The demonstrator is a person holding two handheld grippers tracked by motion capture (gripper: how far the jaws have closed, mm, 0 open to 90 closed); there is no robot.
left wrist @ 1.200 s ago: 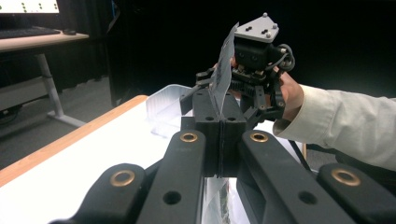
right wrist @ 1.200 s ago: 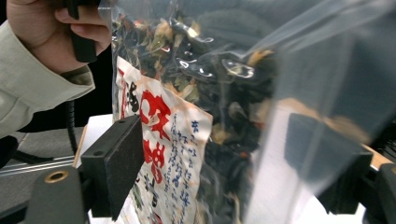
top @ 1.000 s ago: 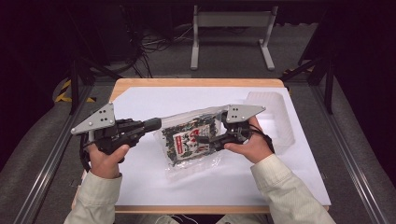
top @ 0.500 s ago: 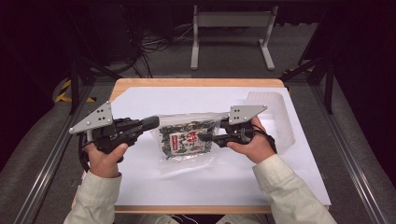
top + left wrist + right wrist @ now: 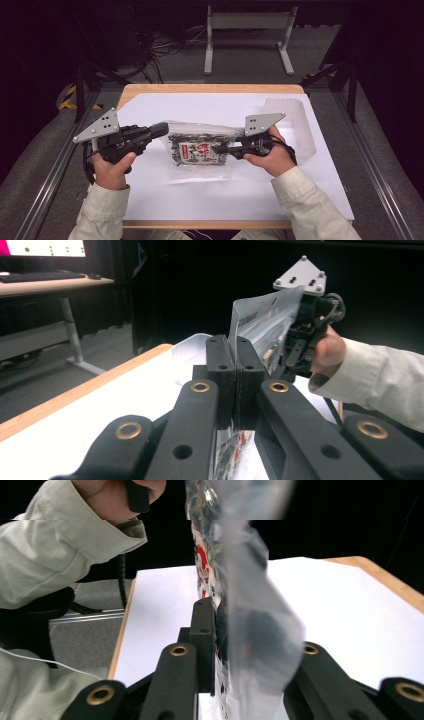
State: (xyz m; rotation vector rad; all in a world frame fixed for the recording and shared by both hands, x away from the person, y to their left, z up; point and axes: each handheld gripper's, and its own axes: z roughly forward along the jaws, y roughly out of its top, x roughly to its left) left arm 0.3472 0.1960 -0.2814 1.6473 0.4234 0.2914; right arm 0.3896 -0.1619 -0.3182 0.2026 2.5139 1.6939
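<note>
Sleeves of pale cloth come in from the near edge of the high view, and each hand carries one gripper above the white sheet (image 5: 210, 200) that covers the wooden table (image 5: 210, 89). Between the two hands hangs the snack bag (image 5: 200, 149), a clear plastic packet with dark contents and a red and white label, lifted off the sheet and stretched sideways. On its left end the left gripper (image 5: 162, 130) is clenched: in the left gripper view the two black jaws stand pressed together with the thin edge of the bag (image 5: 260, 325) caught between them. On the right end the right gripper (image 5: 220, 148) has just been closing its jaws, and in the right gripper view they now pinch the clear film of the bag (image 5: 250, 630), which rises upright and a little blurred between them. Farther back on the sheet, behind the right hand (image 5: 272, 157), lies a clear plastic container (image 5: 295, 122), apart from the bag. Beyond the table is dark floor with cables and a grey metal stand (image 5: 247, 35).
</note>
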